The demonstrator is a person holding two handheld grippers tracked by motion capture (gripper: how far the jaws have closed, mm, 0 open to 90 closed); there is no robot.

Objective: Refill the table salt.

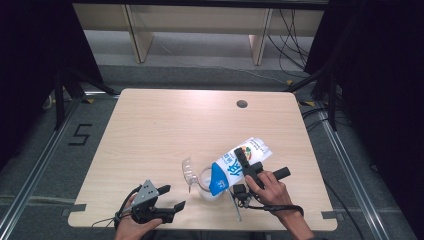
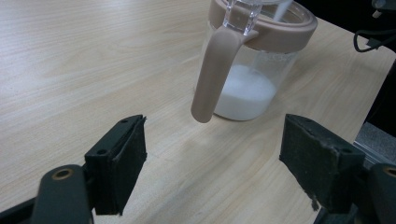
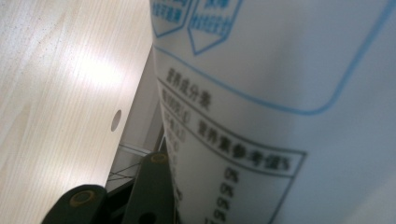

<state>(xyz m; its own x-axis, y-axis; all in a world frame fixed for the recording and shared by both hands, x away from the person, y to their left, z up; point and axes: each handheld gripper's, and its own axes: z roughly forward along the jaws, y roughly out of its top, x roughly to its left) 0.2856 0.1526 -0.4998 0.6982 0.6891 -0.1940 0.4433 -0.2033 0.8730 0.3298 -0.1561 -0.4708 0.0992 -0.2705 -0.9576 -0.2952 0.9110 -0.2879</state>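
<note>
Pouring is well under way in the high view: a blue-and-white milk carton (image 1: 239, 166) is held tilted by the right claw (image 1: 246, 164), its blue top dipped over a clear jug (image 1: 206, 187) that stands near the front edge of the bench (image 1: 165, 125). The jug's clear lid (image 1: 188, 172) is seen raised just to its left. The left claw (image 1: 170, 197) rests apart from the jug, toward the front-left, with its jaws spread and nothing between them. A dark round hole (image 1: 242, 104) lies far back on the bench, well clear of the work.

In the left gripper view, the jug (image 2: 254, 70) is seen with its beige rim and handle (image 2: 214, 74); white milk (image 2: 245, 95) covers only the bottom part (most of the jug is judged to be left unfilled), and a thin white stream appears to enter at the top. Nothing stands between the wide jaws and the handle.

In the right gripper view, the carton's printed side (image 3: 280, 107) is pressed close against the jaws, so a firm grip is judged.
</note>
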